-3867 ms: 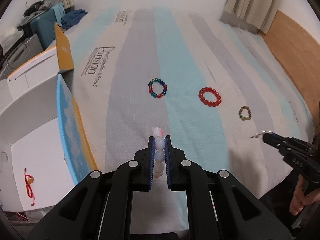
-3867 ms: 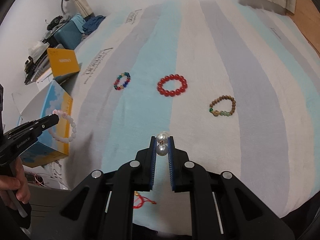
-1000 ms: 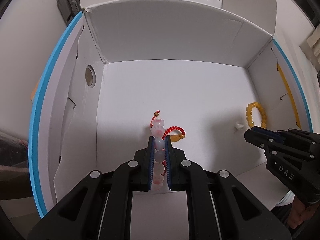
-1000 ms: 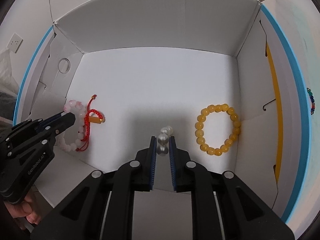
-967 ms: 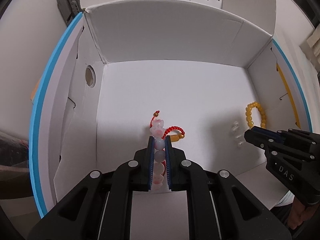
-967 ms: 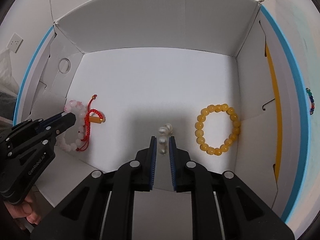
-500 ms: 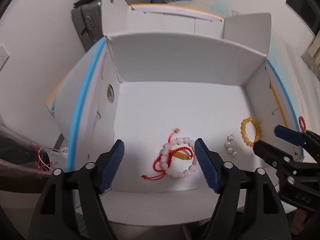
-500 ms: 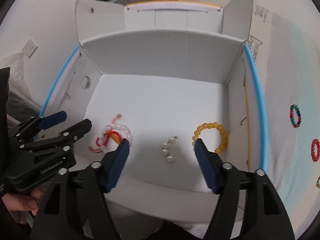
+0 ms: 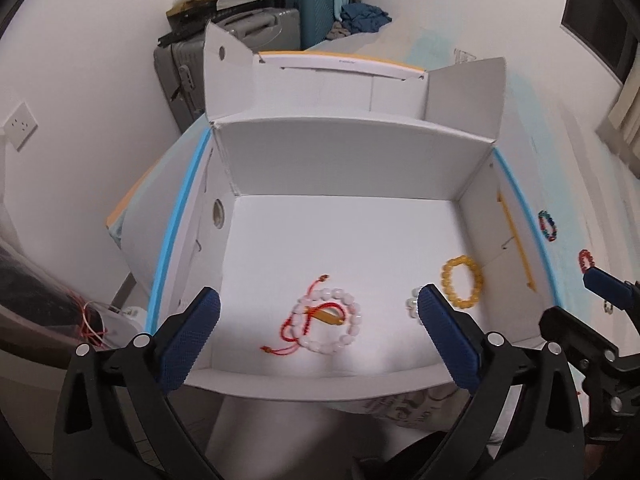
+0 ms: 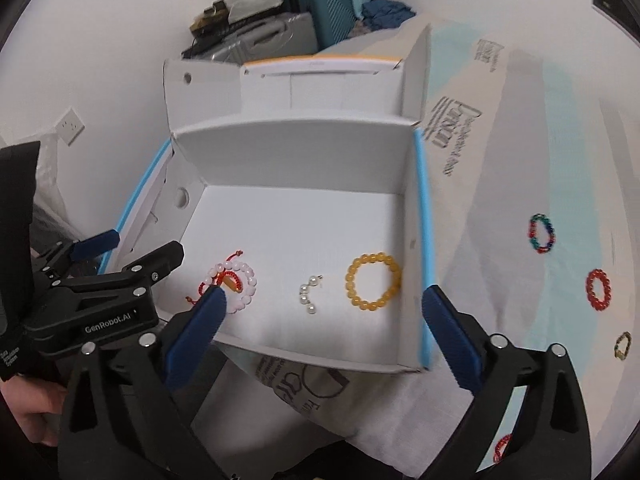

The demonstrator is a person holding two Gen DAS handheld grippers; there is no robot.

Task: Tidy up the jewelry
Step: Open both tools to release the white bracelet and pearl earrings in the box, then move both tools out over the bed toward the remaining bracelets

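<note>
An open white box point(image 9: 344, 156) point(image 10: 296, 148) with blue edges holds a pale pink bead bracelet point(image 9: 352, 320) point(image 10: 248, 276) lying on a red cord bracelet point(image 9: 292, 326) point(image 10: 208, 284), a short string of pearls point(image 10: 308, 294) point(image 9: 411, 303) and a yellow bead bracelet point(image 9: 462, 282) point(image 10: 373, 281). My left gripper point(image 9: 318, 334) point(image 10: 132, 244) is open and empty above the box's near wall. My right gripper point(image 10: 322, 330) point(image 9: 576, 300) is open and empty above the box's near right corner. A multicoloured bracelet point(image 10: 541, 234) point(image 9: 547, 226), a red bead bracelet point(image 10: 599, 289) point(image 9: 585, 259) and a brown bracelet point(image 10: 622, 345) lie on the striped bedspread point(image 10: 520, 128).
Suitcases point(image 9: 240, 44) and clothes are stacked against the wall behind the box. A wall socket point(image 9: 19, 125) is at the left. Another red cord piece point(image 10: 502, 446) lies on the bedspread near my right gripper's base.
Both grippers have opened, dropping the pink bracelet and the pearls into the box, and have pulled up and back from it. The right view has swung toward the bedspread.
</note>
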